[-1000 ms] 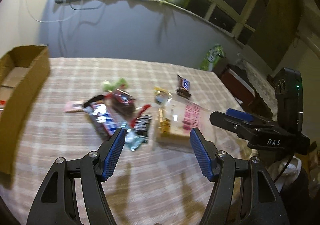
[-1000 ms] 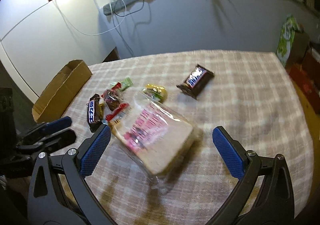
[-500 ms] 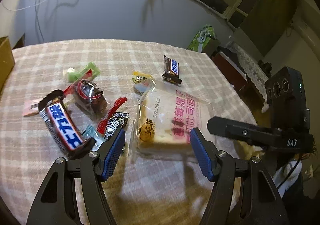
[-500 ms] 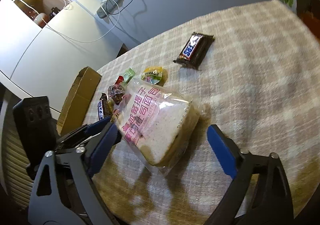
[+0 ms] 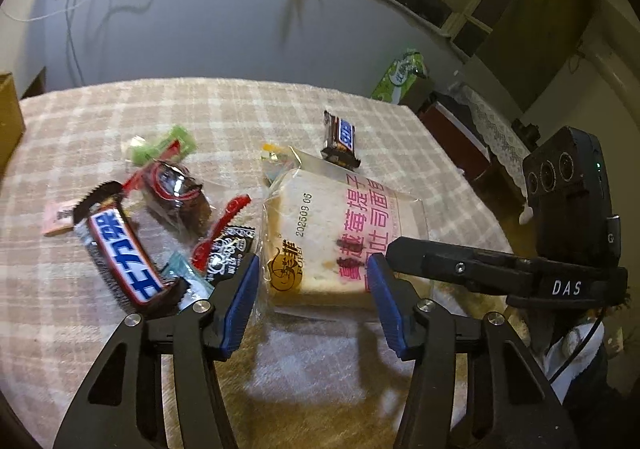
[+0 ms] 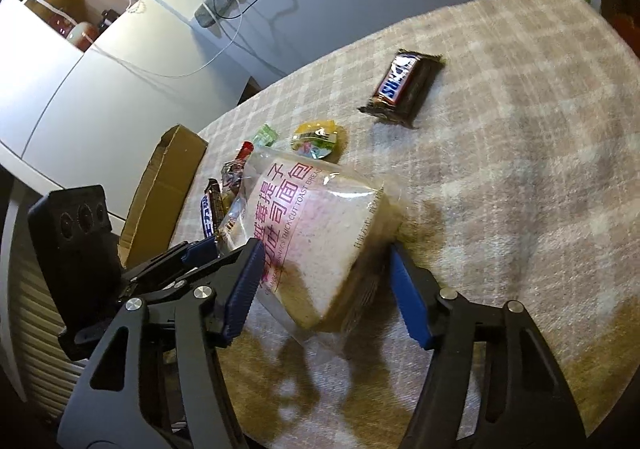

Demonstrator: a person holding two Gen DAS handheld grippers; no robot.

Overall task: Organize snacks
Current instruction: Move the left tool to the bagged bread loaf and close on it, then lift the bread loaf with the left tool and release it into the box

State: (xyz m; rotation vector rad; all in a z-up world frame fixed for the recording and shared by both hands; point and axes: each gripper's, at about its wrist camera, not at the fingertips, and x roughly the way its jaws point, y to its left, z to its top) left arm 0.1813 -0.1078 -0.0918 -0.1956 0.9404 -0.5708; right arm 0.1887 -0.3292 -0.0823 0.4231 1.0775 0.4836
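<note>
Both tongs bracket the bagged toast bread

The left tongs [image 5: 312,303] and right tongs [image 6: 326,287] are spread apart around the toast bread bag [image 5: 340,237], which lies on the checked counter [image 5: 248,109] beside scattered candy bars and a Snickers bar [image 6: 402,87].

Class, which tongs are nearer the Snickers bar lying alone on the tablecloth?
Right, by a little, I judge. The right tongs straddle the bread bag's end facing the Snickers bar; the left tongs straddle its opposite side.

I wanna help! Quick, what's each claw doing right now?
Left gripper: open, straddling the bread bag, not squeezing.
Right gripper: open around the same bag.
</note>
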